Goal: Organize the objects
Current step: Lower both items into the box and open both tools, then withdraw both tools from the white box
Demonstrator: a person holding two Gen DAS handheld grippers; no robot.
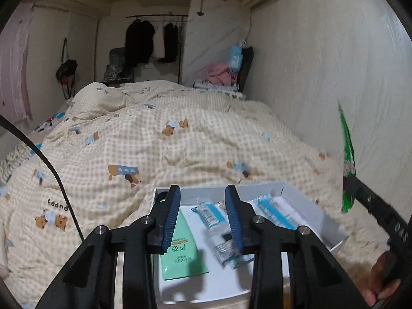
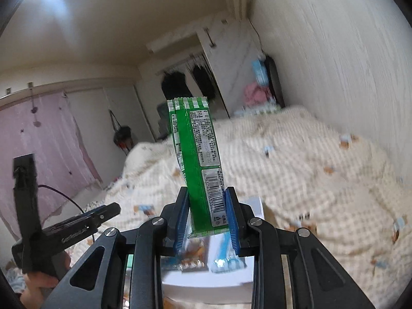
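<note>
Right gripper [image 2: 207,213] jaws pinch green packet [image 2: 198,154] at its lower end: light, crinkly, probably slippery. Left gripper [image 1: 203,215] jaws spread, empty, over box [image 1: 322,221].

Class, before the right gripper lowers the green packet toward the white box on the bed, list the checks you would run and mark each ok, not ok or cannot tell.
1. Grip: right gripper is shut on the green packet, clamped near its lower end. Ok.
2. Packet pose: upright, slightly tilted. Ok.
3. Left gripper is open, holds nothing, but hangs over the white box, possibly in the way. Not ok.
4. Room in the box: it holds a pale green tube and blue-and-white packets; some bare floor shows. Ok.
5. Box steady on the soft quilt: cannot tell.
</note>
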